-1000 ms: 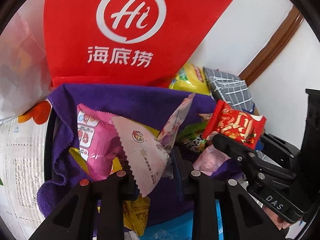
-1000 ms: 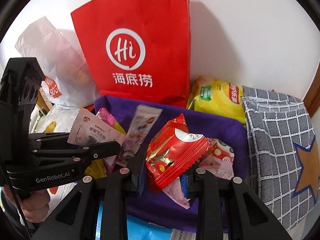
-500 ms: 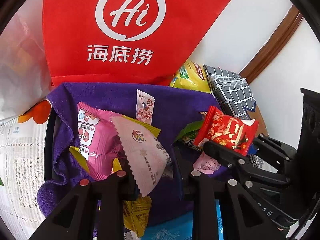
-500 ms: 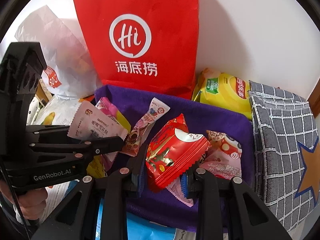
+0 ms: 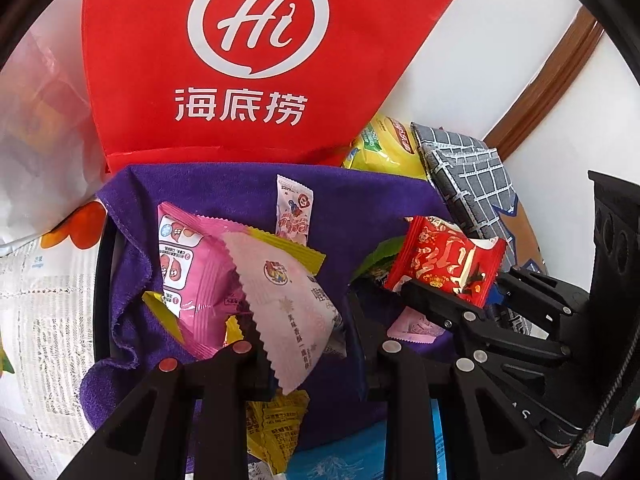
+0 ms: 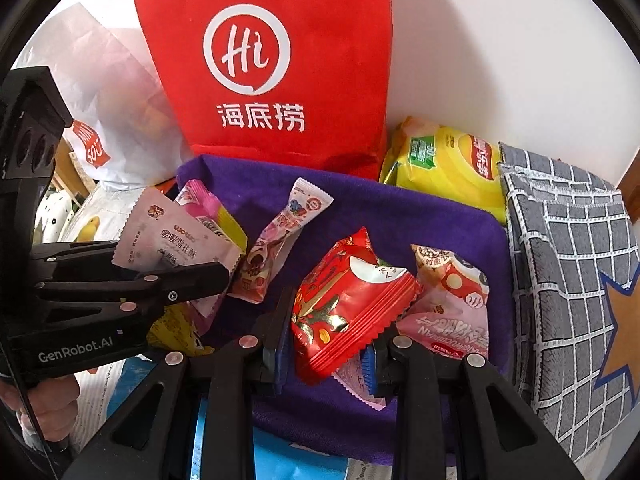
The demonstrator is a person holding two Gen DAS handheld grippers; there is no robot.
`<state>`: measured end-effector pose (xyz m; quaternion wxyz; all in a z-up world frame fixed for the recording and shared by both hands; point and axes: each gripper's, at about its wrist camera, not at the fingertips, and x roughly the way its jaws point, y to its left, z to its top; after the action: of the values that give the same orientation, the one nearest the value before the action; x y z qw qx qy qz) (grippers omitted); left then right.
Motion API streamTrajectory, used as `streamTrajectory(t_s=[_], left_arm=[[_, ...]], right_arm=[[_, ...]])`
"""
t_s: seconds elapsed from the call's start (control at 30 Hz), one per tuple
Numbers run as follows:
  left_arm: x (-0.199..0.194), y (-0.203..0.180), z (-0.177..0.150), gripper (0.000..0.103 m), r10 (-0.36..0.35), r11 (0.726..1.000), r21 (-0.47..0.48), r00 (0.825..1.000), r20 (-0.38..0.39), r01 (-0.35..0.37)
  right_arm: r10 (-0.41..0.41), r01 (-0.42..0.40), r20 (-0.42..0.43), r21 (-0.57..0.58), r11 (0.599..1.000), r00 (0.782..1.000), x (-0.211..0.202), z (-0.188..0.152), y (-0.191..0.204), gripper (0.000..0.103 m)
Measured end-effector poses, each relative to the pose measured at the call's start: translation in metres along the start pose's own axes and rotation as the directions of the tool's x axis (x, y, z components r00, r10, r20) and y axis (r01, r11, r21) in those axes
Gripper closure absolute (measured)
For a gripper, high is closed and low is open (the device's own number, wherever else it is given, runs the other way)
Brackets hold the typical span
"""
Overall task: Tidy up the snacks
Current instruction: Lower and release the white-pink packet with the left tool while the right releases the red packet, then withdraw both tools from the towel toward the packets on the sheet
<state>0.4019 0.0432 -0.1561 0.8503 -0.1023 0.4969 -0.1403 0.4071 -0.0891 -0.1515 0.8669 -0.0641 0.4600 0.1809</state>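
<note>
Above purple terry cloth (image 6: 400, 216), crinkly red packet (image 6: 348, 304) between right fingers (image 6: 276, 340).

1. The left tool (image 5: 310, 354) grips a pale pink snack packet (image 5: 288, 304) between its fingers, above a purple cloth (image 5: 352, 208).
2. On the cloth lie a bright pink packet (image 5: 188, 264) and a small slim sachet (image 5: 295, 210).
3. At right, the right tool (image 5: 444, 292) clamps a red packet (image 5: 444, 256).
4. Behind stand a red bag (image 5: 248, 60), a yellow chip bag (image 5: 384, 148) and a grey checked pouch (image 5: 468, 176).
</note>
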Motion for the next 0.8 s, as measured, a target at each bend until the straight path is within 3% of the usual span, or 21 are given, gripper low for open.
streamTrajectory(t_s=[0.23,0.33,0.57,0.8], left_arm=[[-0.001,-0.002,-0.001,0.077,0.017,1.0,0.018,1.0,-0.008,-0.017],[-0.003,-0.002,-0.001,0.075,0.015,1.0,0.023,1.0,-0.015,-0.015],[-0.018,-0.005,-0.002,0.058,0.027,0.999,0.047,1.0,-0.006,-0.027],[-0.052,-0.009,0.0,0.041,0.051,0.997,0.062,0.997,0.054,-0.054]], right_arm=[[-0.001,0.001,-0.004,0.006,1.0,1.0,0.001,-0.001,-0.001,0.072],[-0.004,0.004,0.008,0.001,1.0,1.0,-0.002,0.0,0.0,0.065],[-0.049,0.05,0.061,-0.01,0.999,0.997,-0.025,0.002,0.008,0.054],[-0.069,0.065,0.111,0.039,0.997,0.991,-0.059,-0.006,0.009,0.042]])
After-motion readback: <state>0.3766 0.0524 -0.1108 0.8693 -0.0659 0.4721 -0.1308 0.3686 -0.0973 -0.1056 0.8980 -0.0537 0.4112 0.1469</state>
